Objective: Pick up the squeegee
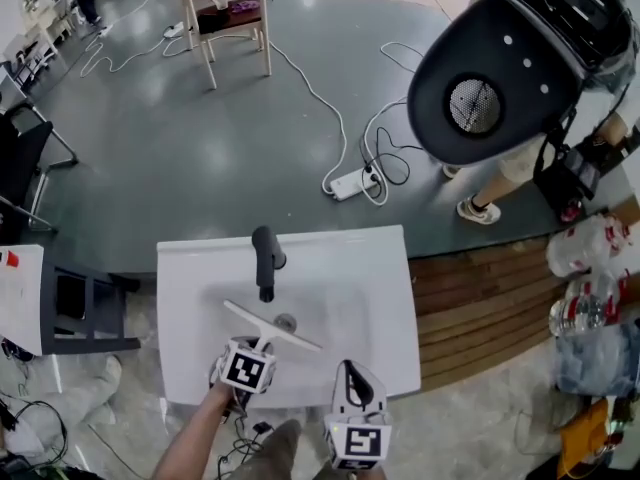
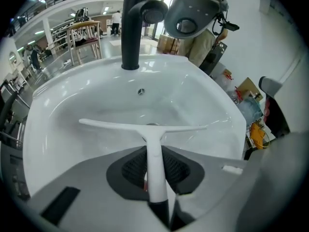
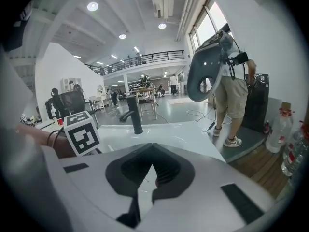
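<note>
A white squeegee [image 1: 272, 328] hangs over the basin of the white sink [image 1: 380, 258], just above the drain [image 1: 286, 322], with its blade running from upper left to lower right. My left gripper [image 1: 262, 348] is shut on its handle. In the left gripper view the handle [image 2: 154, 168] sits pinched between the dark pads [image 2: 133, 168], and the blade [image 2: 145, 126] lies crosswise above the bowl. My right gripper [image 1: 347, 366] hovers over the sink's near right edge with its fingertips together and nothing in them; its own view shows the same closed gripper [image 3: 153, 166]. A black faucet [image 1: 266, 258] stands behind the squeegee.
A person [image 1: 500, 183] stands beyond the sink at the right, near a power strip [image 1: 352, 182] and trailing cables. Water bottles [image 1: 585, 248] sit at the far right beside a wooden floor panel [image 1: 470, 298]. A dark stool [image 1: 80, 308] is left of the sink; a wooden chair [image 1: 230, 18] stands far back.
</note>
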`<state>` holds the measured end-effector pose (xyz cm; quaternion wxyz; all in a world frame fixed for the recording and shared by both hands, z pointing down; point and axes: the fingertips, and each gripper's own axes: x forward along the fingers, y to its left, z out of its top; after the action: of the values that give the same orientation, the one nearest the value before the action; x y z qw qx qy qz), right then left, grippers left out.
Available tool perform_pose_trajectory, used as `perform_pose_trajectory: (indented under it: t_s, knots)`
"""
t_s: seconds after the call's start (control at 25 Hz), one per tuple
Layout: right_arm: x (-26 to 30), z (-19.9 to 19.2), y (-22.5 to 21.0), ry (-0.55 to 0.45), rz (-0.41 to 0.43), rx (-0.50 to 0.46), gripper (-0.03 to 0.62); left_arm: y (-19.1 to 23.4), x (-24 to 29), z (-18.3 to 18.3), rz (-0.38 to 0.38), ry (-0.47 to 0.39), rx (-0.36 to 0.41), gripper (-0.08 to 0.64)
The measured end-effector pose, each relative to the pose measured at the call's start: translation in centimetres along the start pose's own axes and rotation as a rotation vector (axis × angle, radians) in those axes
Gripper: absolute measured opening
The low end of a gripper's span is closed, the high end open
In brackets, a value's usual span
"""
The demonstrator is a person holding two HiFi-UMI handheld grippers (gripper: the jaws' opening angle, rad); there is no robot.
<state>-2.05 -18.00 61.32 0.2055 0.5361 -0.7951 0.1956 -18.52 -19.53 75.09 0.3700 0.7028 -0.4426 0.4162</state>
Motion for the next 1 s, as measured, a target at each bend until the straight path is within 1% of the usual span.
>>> perform_pose_trajectory:
  t_s: [0.24,0.4,0.56,0.64,0.72,0.76,0.84,0.92,1.0]
  knots:
    - [-2.4,0.8,-0.2,-0.026,0.004,-0.032,-0.003,-0.7,-3.5,0.4,0.034,-0.087,-0.047,0.064]
    - [-3.9,2.3,-0.4,-0.084,0.016,-0.062,-0.002,-1.3,-6.5,0.8,0.058,-0.155,-0.067,0.066]
    - [-5.6,4.3,0.2,-0.142,0.044,-0.045,-0.003,-2.2,-10.1,1.4,0.081,-0.226,-0.088,0.065]
    - [-6.7,4.5,0.2,-0.139,0.050,-0.061,-0.002,-3.0,-11.9,1.0,0.079,-0.252,-0.113,0.065]
    - [-7.8,5.3,0.5,-0.180,0.065,-0.060,-0.002,-4.0,-13.7,0.4,0.077,-0.283,-0.138,0.066]
    - [-8.4,5.9,0.7,-0.207,0.074,-0.066,-0.003,-4.4,-14.7,0.2,0.080,-0.303,-0.150,0.065]
    - [-9.6,6.5,0.7,-0.227,0.088,-0.111,-0.002,-5.2,-16.8,0.0,0.090,-0.349,-0.173,0.065]
    - [-11.0,6.7,0.6,-0.215,0.099,-0.146,-0.002,-6.2,-19.0,-0.1,0.095,-0.402,-0.199,0.066]
    - [-12.4,7.0,0.5,-0.212,0.111,-0.160,-0.002,-7.3,-21.2,-0.1,0.104,-0.462,-0.224,0.065]
